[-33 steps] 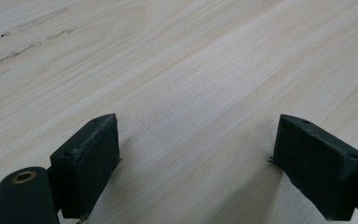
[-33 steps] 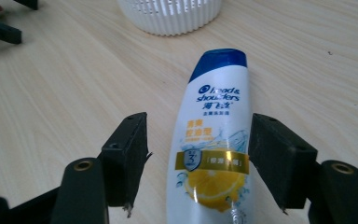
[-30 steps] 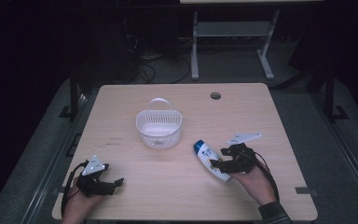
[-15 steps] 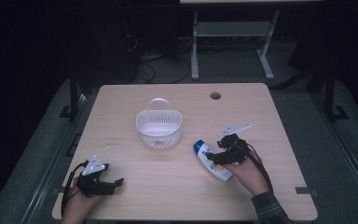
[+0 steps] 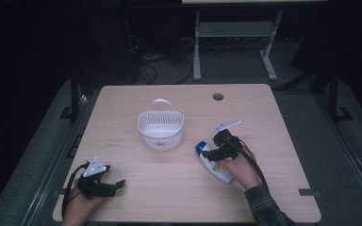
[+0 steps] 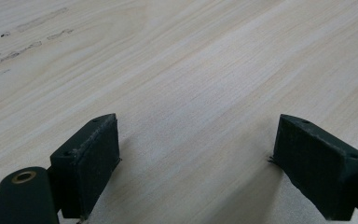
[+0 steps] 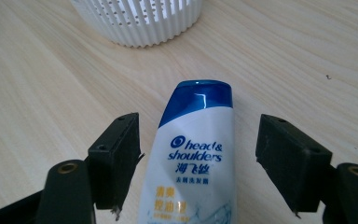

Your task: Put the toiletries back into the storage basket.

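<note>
— Where is the shampoo bottle (image 7: 193, 158) right now?

— Lying flat on the desk (image 5: 283, 122), toward its right edge, blue cap pointing at the white basket (image 5: 160, 129) near the middle.

— And the right gripper (image 5: 215, 151)?

— Lowered over the bottle, jaws spread to either side of its body with a gap on both sides, not pinching yet. That straddle across the narrow width looks chosen so closing will clamp it squarely.

— Why is the cap aimed that way?

— Probably so the bottle can travel straight to the basket.

— The left gripper (image 5: 104, 186)?

— Jaws spread, nothing between them, parked by the desk's front left corner, out of the way.
</note>
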